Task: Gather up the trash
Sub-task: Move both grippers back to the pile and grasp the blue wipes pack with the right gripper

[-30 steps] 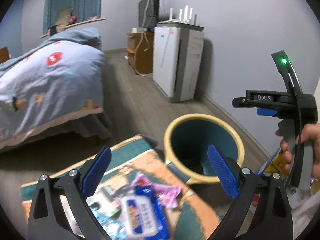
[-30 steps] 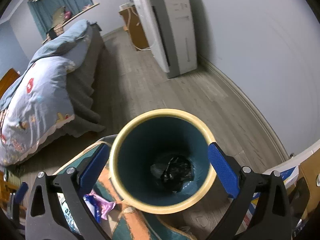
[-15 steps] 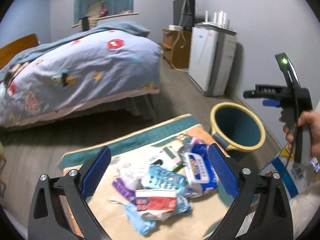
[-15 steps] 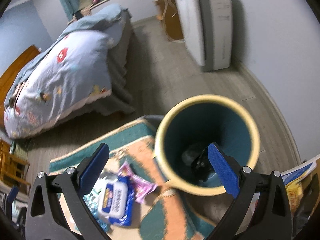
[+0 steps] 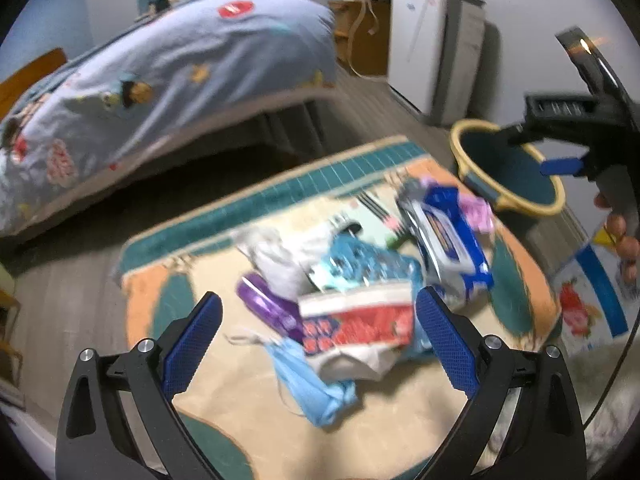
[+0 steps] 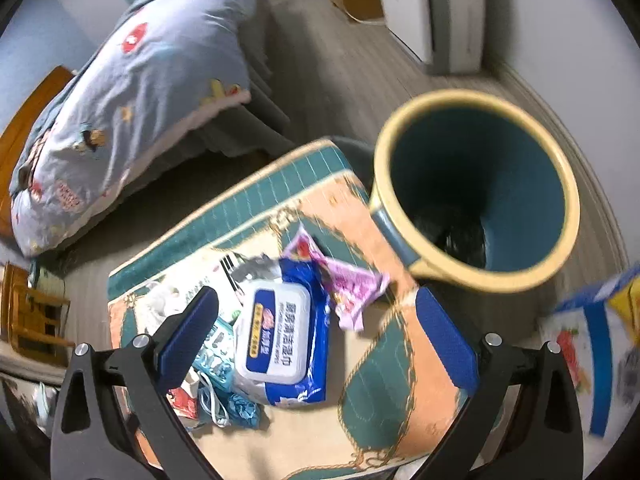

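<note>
A heap of trash lies on a patterned rug (image 5: 380, 432): a red and white packet (image 5: 356, 324), a blue face mask (image 5: 308, 380), a purple wrapper (image 5: 268, 308), a blue wet-wipe pack (image 5: 448, 236) and a pink wrapper (image 6: 348, 280). The wipe pack also shows in the right wrist view (image 6: 280, 336). A teal bin with a yellow rim (image 6: 476, 188) stands at the rug's right end, with dark trash at its bottom. My left gripper (image 5: 320, 344) is open above the red packet. My right gripper (image 6: 316, 336) is open above the wipe pack.
A bed with a blue quilt (image 5: 160, 64) stands beyond the rug. A white appliance (image 5: 436, 44) and a wooden cabinet (image 5: 360, 36) stand by the far wall. A printed bag (image 6: 592, 344) lies right of the bin. A wooden chair (image 6: 32, 316) stands at the left.
Both grippers have swung left and down, from over the bin toward the trash heap on the rug. Both stay open and empty.
</note>
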